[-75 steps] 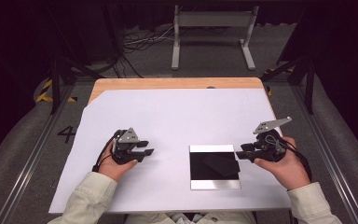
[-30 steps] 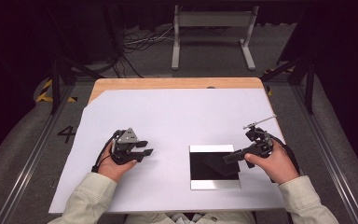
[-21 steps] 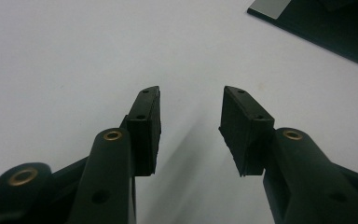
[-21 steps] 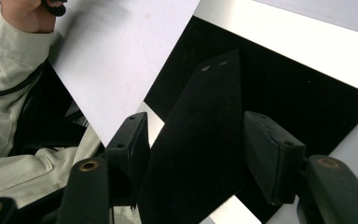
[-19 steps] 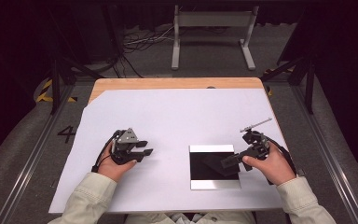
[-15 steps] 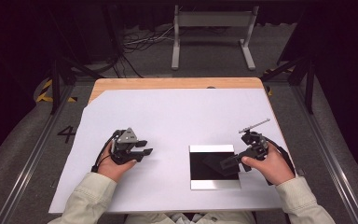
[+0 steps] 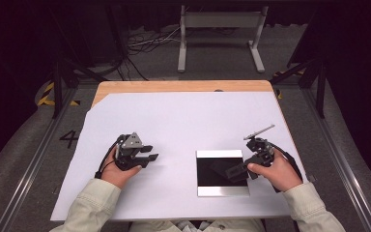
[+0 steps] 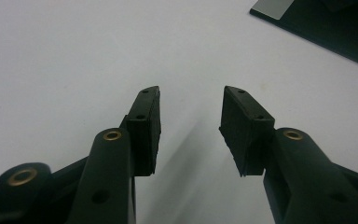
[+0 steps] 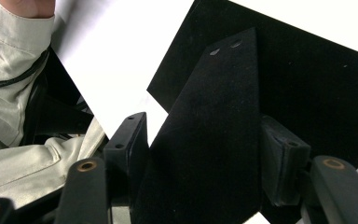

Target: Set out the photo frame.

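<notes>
High view: right gripper (image 7: 237, 170) angled inward over the black square plate (image 7: 212, 170), clenched on a black strip (image 9: 214, 140). Left gripper (image 7: 149, 152) rests level, jaws apart, empty.

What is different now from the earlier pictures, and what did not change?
The right gripper tilted down and moved in from the right edge of the black tray over its inside. Its jaws, just closing a little, stand around a black flap; a firm grip cannot be told. The left gripper, open, and the tray stayed in place.
</notes>
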`<state>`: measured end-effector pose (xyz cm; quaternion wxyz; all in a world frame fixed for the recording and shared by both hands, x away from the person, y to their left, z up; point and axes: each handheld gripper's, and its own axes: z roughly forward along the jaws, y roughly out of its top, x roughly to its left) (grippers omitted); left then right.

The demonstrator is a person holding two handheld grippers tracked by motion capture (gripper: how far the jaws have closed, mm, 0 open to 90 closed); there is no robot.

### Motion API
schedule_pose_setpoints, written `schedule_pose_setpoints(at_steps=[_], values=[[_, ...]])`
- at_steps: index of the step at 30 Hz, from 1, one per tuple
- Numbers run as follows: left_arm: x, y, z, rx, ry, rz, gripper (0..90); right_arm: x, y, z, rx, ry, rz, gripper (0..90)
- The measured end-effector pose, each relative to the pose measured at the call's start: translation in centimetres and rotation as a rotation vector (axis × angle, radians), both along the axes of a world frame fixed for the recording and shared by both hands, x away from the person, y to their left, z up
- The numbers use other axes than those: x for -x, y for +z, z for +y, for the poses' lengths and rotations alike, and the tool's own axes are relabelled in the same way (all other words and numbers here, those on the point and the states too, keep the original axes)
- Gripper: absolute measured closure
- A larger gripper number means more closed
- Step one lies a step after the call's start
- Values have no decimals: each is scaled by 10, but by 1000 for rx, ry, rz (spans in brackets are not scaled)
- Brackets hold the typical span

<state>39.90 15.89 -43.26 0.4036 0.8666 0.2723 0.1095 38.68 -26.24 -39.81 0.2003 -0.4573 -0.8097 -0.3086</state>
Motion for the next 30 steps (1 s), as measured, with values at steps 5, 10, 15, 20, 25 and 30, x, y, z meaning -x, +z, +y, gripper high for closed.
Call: schedule_pose_setpoints(at_steps=[5, 10, 15, 20, 25, 30], values=[[0, 0, 0, -1, -1, 3, 584, 1, 2, 1, 13, 1, -9, 453], [0, 0, 0, -2, -3, 1, 584, 2, 5, 3, 33, 7, -28, 459], [0, -1, -1, -4, -5, 0, 583, 3, 7, 3, 40, 16, -33, 474], [0, -1, -1, -4, -5, 1, 584, 5, 13, 2, 36, 34, -54, 558], [0, -1, -1, -3, -4, 1, 583, 9, 21, 4, 48, 65, -82, 619], [0, -1, -1, -3, -5, 1, 583, 13, 28, 5, 64, 120, -122, 675]])
